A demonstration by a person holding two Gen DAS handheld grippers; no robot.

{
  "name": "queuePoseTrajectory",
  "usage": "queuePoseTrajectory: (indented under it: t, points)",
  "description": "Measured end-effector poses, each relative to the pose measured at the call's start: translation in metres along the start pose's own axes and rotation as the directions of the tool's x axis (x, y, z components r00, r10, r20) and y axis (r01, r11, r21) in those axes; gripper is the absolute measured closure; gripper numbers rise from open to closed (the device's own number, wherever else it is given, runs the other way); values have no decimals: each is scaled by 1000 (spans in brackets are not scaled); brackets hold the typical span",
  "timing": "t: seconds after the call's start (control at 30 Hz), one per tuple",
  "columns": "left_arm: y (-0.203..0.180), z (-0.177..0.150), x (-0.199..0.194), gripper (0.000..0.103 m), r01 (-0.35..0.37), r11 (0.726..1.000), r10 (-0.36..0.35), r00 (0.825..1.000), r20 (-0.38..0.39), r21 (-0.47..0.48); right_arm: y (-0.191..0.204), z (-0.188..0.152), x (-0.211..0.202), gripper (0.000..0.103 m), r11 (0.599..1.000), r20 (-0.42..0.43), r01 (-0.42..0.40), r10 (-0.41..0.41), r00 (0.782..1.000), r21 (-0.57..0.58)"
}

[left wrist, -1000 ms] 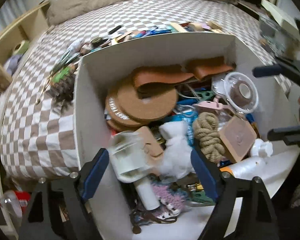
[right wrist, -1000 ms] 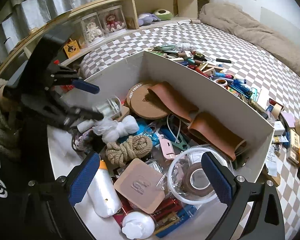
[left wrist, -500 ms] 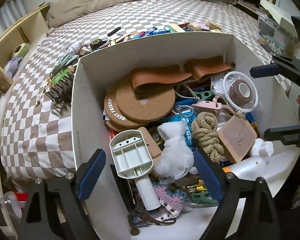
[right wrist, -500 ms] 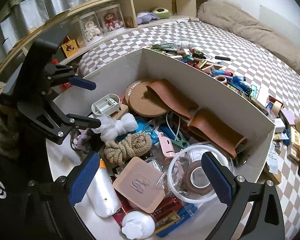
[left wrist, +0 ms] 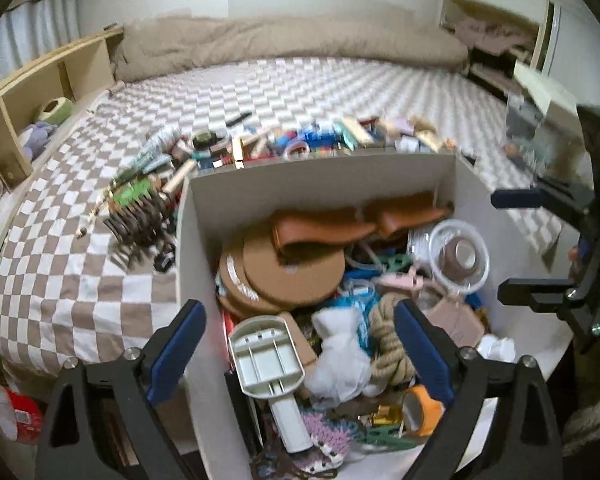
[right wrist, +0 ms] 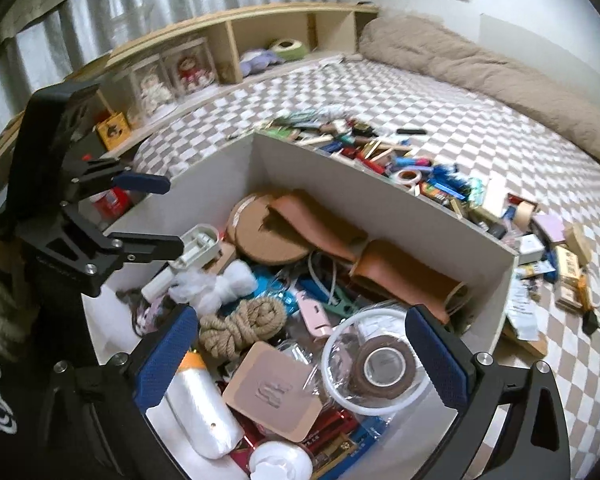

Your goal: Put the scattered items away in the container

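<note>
Left tool point(left wrist: 298, 354) just opened wide over white lint-roller holder point(left wrist: 266, 354) in box point(left wrist: 320, 178); right tool point(right wrist: 302, 354) wide open, empty.

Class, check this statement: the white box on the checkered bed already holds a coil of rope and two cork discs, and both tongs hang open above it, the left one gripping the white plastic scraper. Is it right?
Not quite. The left tongs grip nothing: the left wrist view shows the white plastic scraper lying loose in the white box, clear of both pads. The coil of rope, the cork discs and the open right tongs are as stated.
</note>
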State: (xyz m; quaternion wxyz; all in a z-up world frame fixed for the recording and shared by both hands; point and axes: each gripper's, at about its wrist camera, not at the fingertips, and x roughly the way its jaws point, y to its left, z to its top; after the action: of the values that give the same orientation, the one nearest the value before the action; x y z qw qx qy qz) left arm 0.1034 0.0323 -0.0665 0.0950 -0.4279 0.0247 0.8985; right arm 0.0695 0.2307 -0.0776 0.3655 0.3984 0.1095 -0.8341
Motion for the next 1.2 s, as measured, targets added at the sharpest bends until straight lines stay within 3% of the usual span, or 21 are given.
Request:
queuePoseTrajectory:
  t: [0.2, 0.4, 0.5, 0.6, 0.67, 0.9, 1.0, 1.2]
  points:
    - [9, 8, -18, 0, 9, 999, -6, 994, 105, -35, 1, 6, -24, 0, 994, 107, 81, -88, 990, 72]
    - [14, 10, -36, 0, 26, 998, -14, 981, 194, -61, 11, 10, -49, 0, 981, 219, 133, -162, 962, 140]
    - [12, 9, -42, 0, -4, 998, 17, 975, 224, -58, 19, 10, -57, 0, 972, 261, 171, -209, 942, 161]
    - [11, 7, -45, 0, -6, 998, 20, 970, 241, -59, 29, 8, -64, 0, 951, 319, 249, -297, 900, 183]
    - [10, 5, -47, 0, 2, 998, 14, 967, 255, -60, 33, 5, -66, 0, 945, 346, 254, -313, 885, 206]
    - [9, -1, -61, 0, 8, 998, 13, 944, 331, -62, 33, -11, -67, 0, 919, 380, 266, -366, 850, 290]
    - [10, -4, -61, 0, 23, 998, 0, 943, 334, -65, 31, -20, -67, 0, 914, 390, 241, -363, 846, 328]
    - [8, -11, -60, 0, 15, 999, 3, 939, 345, -50, 33, -28, -69, 0, 900, 388, 278, -401, 830, 336]
